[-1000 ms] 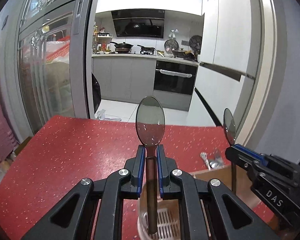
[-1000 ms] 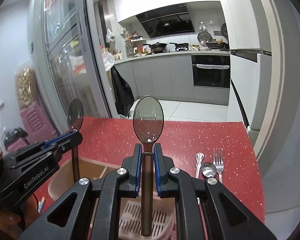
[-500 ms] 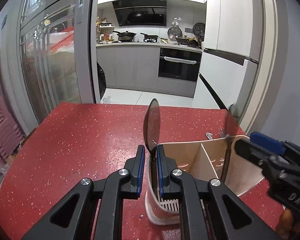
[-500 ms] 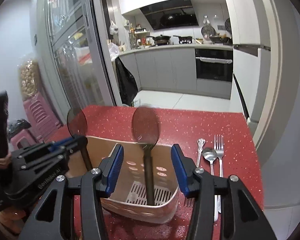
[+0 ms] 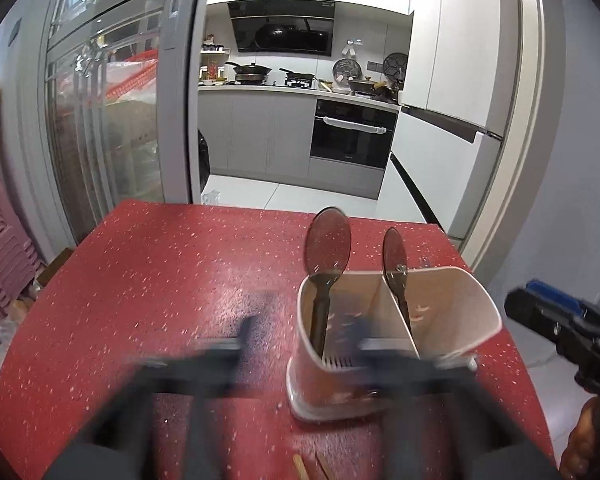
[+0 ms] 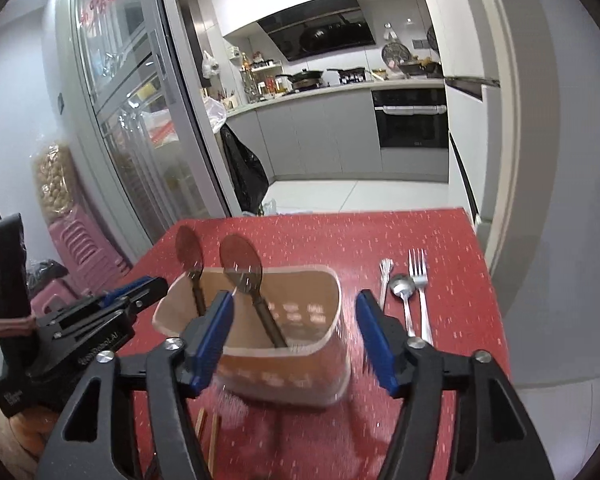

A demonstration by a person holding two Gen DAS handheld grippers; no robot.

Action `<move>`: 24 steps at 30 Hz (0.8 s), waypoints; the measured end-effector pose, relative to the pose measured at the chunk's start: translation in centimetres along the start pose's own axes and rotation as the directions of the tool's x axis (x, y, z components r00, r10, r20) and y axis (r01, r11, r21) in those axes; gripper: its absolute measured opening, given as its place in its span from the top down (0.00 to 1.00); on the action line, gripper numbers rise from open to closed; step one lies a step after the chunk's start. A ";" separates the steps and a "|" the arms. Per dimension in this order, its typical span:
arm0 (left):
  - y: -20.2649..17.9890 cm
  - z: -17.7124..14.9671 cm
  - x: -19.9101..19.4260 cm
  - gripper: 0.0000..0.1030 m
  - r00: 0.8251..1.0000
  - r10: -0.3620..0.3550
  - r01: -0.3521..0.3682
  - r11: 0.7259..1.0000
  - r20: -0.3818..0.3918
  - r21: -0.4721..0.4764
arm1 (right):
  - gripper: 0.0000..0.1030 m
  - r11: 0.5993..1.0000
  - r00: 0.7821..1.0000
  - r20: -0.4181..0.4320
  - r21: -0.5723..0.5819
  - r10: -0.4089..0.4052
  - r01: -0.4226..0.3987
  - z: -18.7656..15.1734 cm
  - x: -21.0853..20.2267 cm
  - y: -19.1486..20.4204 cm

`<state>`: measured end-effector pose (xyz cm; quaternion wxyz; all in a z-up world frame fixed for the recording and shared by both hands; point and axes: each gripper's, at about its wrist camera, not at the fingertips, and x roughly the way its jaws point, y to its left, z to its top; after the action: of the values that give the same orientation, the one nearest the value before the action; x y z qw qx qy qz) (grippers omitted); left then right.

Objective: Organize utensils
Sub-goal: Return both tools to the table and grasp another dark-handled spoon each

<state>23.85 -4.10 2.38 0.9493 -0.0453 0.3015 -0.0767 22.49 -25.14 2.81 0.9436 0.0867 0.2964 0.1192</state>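
While both spoons [image 6: 240,264] stand in holder [image 6: 324,300] | right claw [image 6: 294,336] agape | left claw [image 5: 300,344] blurred, seemingly spread

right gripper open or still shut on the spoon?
Open. The right gripper has its blue jaws spread wide with nothing between them; the dark spoon stands free, leaning in the utensil holder.

Two dark spoons [image 6: 240,264] upright in the holder [image 6: 300,320], between the wide-apart right tool [image 6: 294,336] fingers.
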 end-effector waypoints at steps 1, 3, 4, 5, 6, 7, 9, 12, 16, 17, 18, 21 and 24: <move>0.4 -0.4 -1.0 0.00 0.999 0.021 -0.020 1.000 0.029 -0.021 | 0.20 1.000 1.000 -0.006 0.006 0.006 -0.006 -0.3 -0.3 0.0; 0.7 -1.0 -2.0 0.00 0.999 0.018 -0.018 1.000 0.033 -0.019 | 0.17 0.999 0.999 -0.026 0.027 0.025 -0.024 -1.3 -1.2 0.0; 1.0 -1.6 -2.5 0.00 0.999 0.021 -0.020 1.000 0.025 -0.018 | 0.11 0.999 0.999 -0.039 0.038 0.028 -0.027 -1.8 -1.4 -0.1; 1.2 -2.1 -2.8 0.00 0.999 0.029 -0.029 0.999 0.020 -0.016 | 0.00 0.998 0.998 -0.059 0.055 0.033 -0.029 -2.4 -1.5 -0.2; 1.5 -2.8 -3.2 0.00 0.999 0.045 -0.045 0.999 0.014 -0.011 | 0.00 0.996 0.996 -0.081 0.079 0.047 -0.040 -3.1 -1.6 -0.3; 1.7 -3.4 -3.5 0.00 0.998 0.057 -0.057 0.998 0.004 -0.008 | 0.00 0.994 0.994 -0.095 0.099 0.062 -0.052 -3.6 -1.6 -0.2; 2.3 -4.9 -3.6 0.00 0.997 0.067 -0.067 0.998 -0.039 0.005 | 0.00 0.989 0.988 -0.132 0.133 0.079 -0.062 -5.1 -1.6 -0.2; 3.4 -8.0 -3.4 0.00 0.987 0.091 -0.089 0.996 -0.136 0.020 | 0.00 0.993 0.974 -0.223 0.121 0.040 -0.013 -7.1 -1.3 0.2; 4.2 -11.9 -2.9 0.00 0.963 0.110 -0.103 0.994 -0.246 0.039 | 0.00 0.993 0.942 -0.336 0.115 0.009 0.032 -10.0 -0.9 0.4; 4.3 -12.6 -2.9 0.00 0.959 0.112 -0.104 0.994 -0.262 0.043 | 0.00 0.992 0.935 -0.355 0.123 0.009 0.037 -10.7 -0.8 0.5; 4.4 -13.3 -2.7 0.00 0.954 0.114 -0.105 0.993 -0.279 0.044 | 0.00 0.991 0.927 -0.375 0.127 0.004 0.047 -11.4 -0.6 0.5; 4.5 -15.0 -2.5 0.00 0.939 0.116 -0.108 0.993 -0.322 0.045 | 0.00 0.990 0.908 -0.419 0.120 -0.020 0.077 -13.5 -0.4 0.6; 4.3 -16.0 -2.0 0.00 0.926 0.138 -0.119 0.990 -0.352 0.077 | 0.00 0.988 0.891 -0.453 0.122 -0.031 0.097 -14.7 -0.1 0.7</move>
<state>13.49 -0.18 -10.09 0.8828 0.0148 0.4686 -0.0295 13.81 -23.16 -8.90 0.8445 0.1133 0.5166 0.0836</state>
